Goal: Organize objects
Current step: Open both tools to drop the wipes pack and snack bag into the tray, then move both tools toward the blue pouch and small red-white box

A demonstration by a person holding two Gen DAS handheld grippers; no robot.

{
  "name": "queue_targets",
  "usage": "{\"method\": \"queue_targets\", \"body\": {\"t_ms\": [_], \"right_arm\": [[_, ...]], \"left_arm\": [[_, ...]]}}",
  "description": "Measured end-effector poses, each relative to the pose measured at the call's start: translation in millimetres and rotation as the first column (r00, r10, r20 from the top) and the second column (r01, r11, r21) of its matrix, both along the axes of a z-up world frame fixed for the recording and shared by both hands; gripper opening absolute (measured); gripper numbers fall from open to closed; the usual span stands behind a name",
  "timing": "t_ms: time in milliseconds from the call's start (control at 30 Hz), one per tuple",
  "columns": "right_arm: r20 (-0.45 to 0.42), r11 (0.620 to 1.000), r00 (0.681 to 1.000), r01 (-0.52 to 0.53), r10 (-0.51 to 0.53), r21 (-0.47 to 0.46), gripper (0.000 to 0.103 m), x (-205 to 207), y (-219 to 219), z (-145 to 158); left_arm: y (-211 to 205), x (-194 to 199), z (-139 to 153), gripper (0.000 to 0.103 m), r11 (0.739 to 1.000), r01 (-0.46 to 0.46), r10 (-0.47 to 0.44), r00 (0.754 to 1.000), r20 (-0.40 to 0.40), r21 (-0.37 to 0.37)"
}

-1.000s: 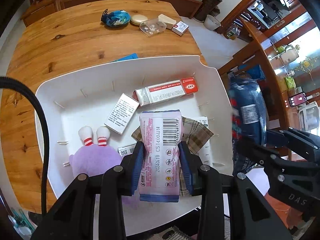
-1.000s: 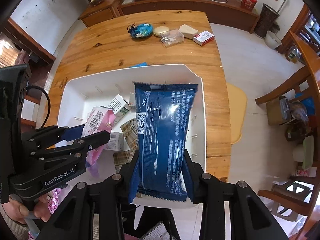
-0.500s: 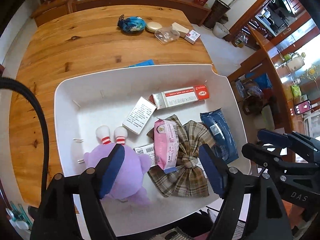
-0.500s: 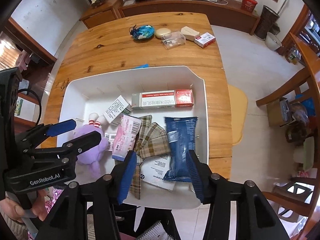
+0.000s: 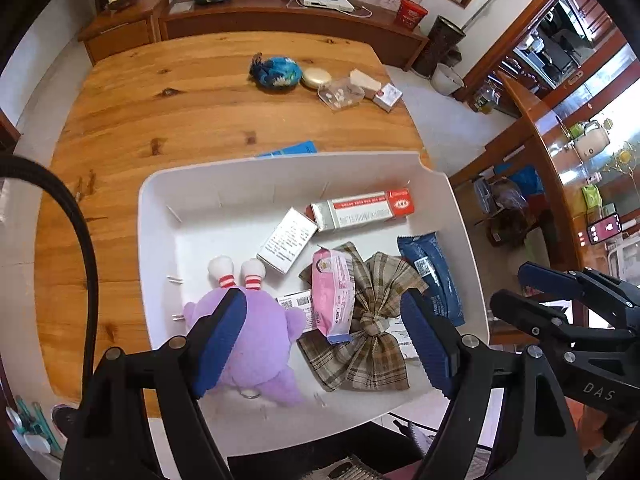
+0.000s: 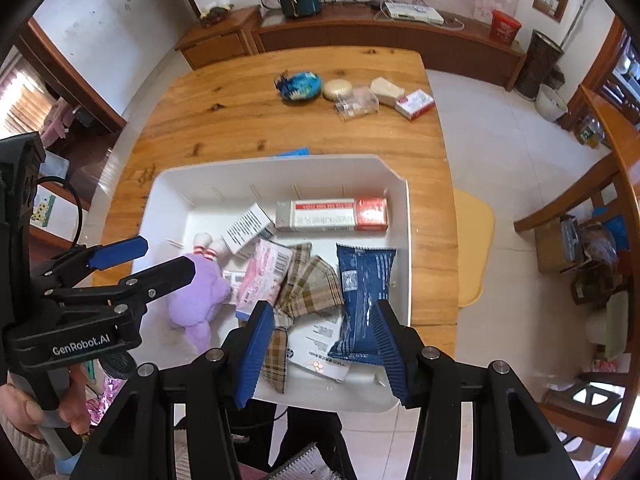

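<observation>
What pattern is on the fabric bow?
Brown-and-beige plaid on the bow; clearest in the left wrist view.

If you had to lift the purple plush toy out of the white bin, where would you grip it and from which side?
I would grip the purple plush toy across its round soft body, coming straight down from above with the open left gripper. It lies flat in the white bin with its striped feet toward the far wall. The body is bulky and squashable; the feet look too small.

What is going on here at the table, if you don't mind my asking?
A person is sorting small things into a white bin on a wooden table. Both grippers, left and right, hang open and empty above it. A pink packet and a blue packet lie inside beside a plaid bow and a purple plush toy.
</observation>
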State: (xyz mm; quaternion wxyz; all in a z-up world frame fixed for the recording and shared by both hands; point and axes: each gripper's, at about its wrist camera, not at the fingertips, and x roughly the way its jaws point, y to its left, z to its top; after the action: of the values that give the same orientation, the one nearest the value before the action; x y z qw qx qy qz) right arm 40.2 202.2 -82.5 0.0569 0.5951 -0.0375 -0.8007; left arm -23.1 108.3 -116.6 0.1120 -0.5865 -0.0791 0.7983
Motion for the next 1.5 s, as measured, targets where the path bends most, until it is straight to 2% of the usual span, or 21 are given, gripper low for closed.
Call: {"method": "queue_targets", "body": {"t_ms": [400,567,633,800,967,1200,1333,1500], "right_arm": [[-0.082,0.997,0.996,-0.037,0.031,-0.069,0.052,-15,7,35],[-0.097,0.999,0.995,-0.022,0.017,-0.046,0.052,-34,13,44],[-0.099,0.999,0.995,-0.006,0.002,-0.039,0.052,-43,18,46],[-0.112,0.999,0.993,0.045,-0.047,-0.022,0.052,-72,36,57],[-0.091,0.989,0.985,0.143,-0.147,-0.046,0.052,-113,64,63],[-0.036,0.947,0.952,0.298,-0.304,-0.118,0.052,-174,101,55],[0.013,0.900,0.914,0.401,-0.405,-0.169,0.052,-209,122,36],[0.080,0.851,0.869,0.495,-0.489,-0.177,0.052,-252,136,-3]], "left_arm": [[-22,-8,59,0.082,0.997,-0.075,0.077,0.995,-0.068,0.020],[-25,-25,80,0.084,0.997,-0.064,0.068,0.994,-0.090,0.039],[-24,-37,88,0.086,0.997,-0.058,0.064,0.992,-0.106,0.060],[-19,-75,105,0.087,0.998,-0.024,0.033,0.987,-0.157,0.057],[-13,-127,117,0.090,0.998,0.002,0.010,0.982,-0.188,0.064],[-4,-197,100,0.090,0.997,0.021,-0.008,0.986,-0.167,0.073],[0,-235,68,0.090,0.999,0.011,-0.005,0.993,-0.120,0.052],[1,-276,14,0.090,0.999,-0.038,0.039,0.998,-0.057,0.013]]}}
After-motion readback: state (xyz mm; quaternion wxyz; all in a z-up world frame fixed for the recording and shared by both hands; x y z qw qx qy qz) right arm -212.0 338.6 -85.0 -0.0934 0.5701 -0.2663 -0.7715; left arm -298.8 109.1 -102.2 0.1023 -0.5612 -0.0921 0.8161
